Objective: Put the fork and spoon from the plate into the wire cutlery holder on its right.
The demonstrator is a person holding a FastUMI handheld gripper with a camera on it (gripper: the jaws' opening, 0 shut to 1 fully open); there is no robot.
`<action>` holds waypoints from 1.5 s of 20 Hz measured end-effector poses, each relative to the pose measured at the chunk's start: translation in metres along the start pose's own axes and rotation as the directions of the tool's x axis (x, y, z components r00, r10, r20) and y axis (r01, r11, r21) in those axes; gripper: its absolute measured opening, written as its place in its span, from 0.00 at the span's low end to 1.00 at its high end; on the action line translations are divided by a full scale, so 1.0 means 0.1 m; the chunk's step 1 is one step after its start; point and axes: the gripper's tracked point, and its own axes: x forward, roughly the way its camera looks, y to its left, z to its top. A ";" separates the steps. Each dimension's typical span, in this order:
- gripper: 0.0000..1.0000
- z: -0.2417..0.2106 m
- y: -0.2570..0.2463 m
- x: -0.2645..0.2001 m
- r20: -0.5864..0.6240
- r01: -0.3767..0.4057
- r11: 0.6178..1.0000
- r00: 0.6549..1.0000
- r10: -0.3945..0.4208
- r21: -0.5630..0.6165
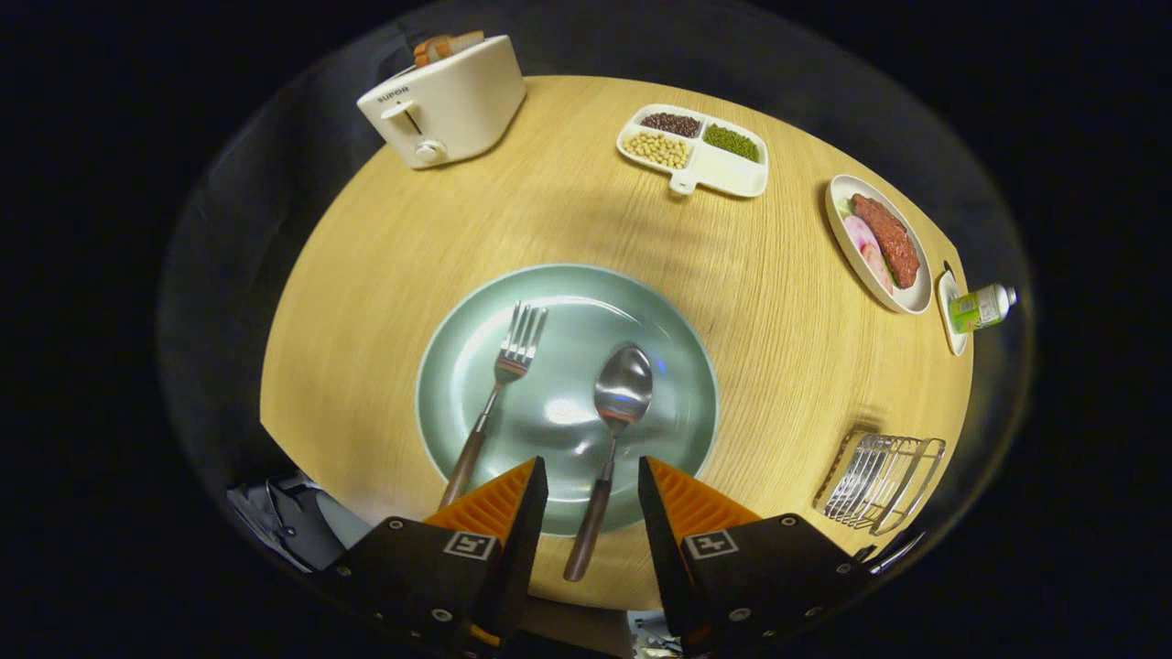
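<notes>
A pale green plate (pixel 668 366) lies on the round wooden table just ahead of my fingers. On it rest a fork (pixel 502 384) to the left and a spoon (pixel 615 412) to the right, both with dark wooden handles pointing back toward me. My gripper (pixel 592 469) hovers above the plate's near rim, open, and the spoon's handle runs through the gap between the fingers without touching them. The fork's handle passes just left of the left finger. The wire cutlery holder (pixel 881 480) stands to the right of the plate, near the table's edge.
Beyond the plate, a white toaster (pixel 446 102) sits at the far left and a divided white dish of beans (pixel 694 150) at the far middle. A white plate of meat (pixel 881 243) and a small bottle (pixel 980 307) lie at the far right, past the holder.
</notes>
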 end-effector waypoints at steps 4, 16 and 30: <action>0.46 -0.12 0.01 0.19 -0.084 0.008 0.999 0.996 -0.004 0.049; 0.05 -0.16 0.03 0.35 -0.064 -0.048 0.981 0.996 0.061 0.190; 0.03 0.02 -0.48 -0.30 0.240 -0.087 0.957 0.971 0.019 0.278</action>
